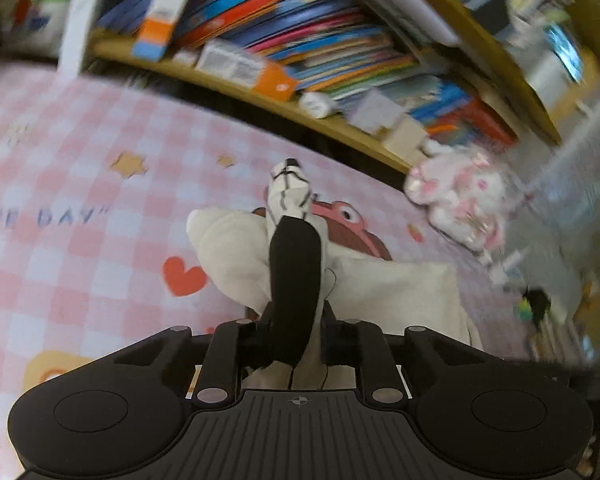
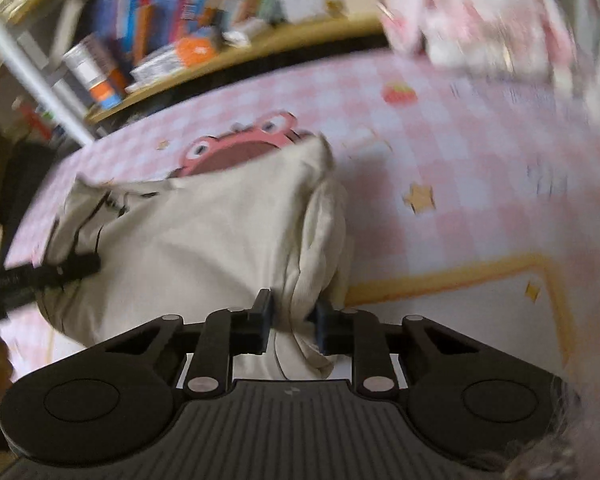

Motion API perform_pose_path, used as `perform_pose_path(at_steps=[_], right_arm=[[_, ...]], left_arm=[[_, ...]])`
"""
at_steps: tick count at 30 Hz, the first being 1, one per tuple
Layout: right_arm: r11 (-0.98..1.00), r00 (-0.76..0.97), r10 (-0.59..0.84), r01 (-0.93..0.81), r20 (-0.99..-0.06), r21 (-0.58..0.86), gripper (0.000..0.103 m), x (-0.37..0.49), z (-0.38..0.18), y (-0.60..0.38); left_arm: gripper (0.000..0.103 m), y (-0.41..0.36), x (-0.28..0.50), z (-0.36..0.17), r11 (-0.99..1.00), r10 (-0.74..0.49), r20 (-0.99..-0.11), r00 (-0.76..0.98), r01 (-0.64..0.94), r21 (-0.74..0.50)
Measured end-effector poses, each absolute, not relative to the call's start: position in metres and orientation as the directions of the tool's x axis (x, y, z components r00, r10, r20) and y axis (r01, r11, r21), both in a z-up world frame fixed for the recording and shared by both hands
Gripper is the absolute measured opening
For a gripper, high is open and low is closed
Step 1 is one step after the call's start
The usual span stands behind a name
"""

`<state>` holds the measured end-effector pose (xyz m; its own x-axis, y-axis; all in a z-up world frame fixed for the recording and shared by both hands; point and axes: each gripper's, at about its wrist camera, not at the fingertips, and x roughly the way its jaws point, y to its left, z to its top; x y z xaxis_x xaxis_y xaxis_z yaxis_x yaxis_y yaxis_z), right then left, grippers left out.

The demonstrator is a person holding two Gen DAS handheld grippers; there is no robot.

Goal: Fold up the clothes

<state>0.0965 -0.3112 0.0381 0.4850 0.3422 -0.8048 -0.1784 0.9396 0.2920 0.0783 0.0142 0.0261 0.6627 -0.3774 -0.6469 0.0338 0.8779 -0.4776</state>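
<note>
- Left gripper (image 1: 294,320), low in the centre of the left wrist view: its black fingers are pinching together on a fold of the cream-coloured soft fabric garment (image 1: 236,252), and a black patch of that cloth is bunching up between them.
- Right gripper (image 2: 292,320), low centre of the right wrist view: its two black fingers (image 2: 262,316) are clamping a gathered, ribbed edge of the same garment (image 2: 188,240), the cloth squeezing through the narrow gap.
- The garment is hanging in a loose heap just above the pink-and-white checked sheet (image 2: 440,152), spreading from centre to left of the right wrist frame, with thin black lines printed near its upper left edge.
- At the left edge of that frame the other gripper is showing as a dark bar touching the cloth.
- Beyond the garment, a pink cartoon frog print (image 2: 240,148) is peeking out on the sheet; a red heart (image 1: 182,276) is sitting left of centre in the left wrist view.
- Upper right, blurred, a pink-and-white floral bundle (image 1: 460,196) is lying on the sheet.
- Farthest back, a wooden shelf of colourful books (image 1: 300,52) is running across the top of both views.
</note>
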Motion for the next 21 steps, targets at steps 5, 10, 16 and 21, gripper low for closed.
perform_pose_path(at_steps=[5,10,16,21], right_arm=[[0.939,0.469,0.344,-0.169,-0.814,0.299,0.020,0.098,0.034,-0.315],[0.934,0.432,0.354,-0.122,-0.829,0.335,0.035,0.104,0.025,-0.323],[0.917,0.410,0.376,-0.037,-0.831,0.397,0.051,0.108,0.016,-0.338],[0.891,0.395,0.416,0.004,-0.819,0.454,0.043,0.113,0.009,-0.341]], left_arm=[[0.028,0.029,0.082,0.015,0.856,-0.389,-0.671,0.632,-0.021,-0.516],[0.056,0.038,0.084,0.006,0.843,-0.383,-0.686,0.618,-0.070,-0.534],[0.068,0.046,0.085,-0.007,0.816,-0.396,-0.681,0.615,-0.105,-0.569],[0.035,0.036,0.085,-0.008,0.805,-0.418,-0.669,0.615,-0.090,-0.586]])
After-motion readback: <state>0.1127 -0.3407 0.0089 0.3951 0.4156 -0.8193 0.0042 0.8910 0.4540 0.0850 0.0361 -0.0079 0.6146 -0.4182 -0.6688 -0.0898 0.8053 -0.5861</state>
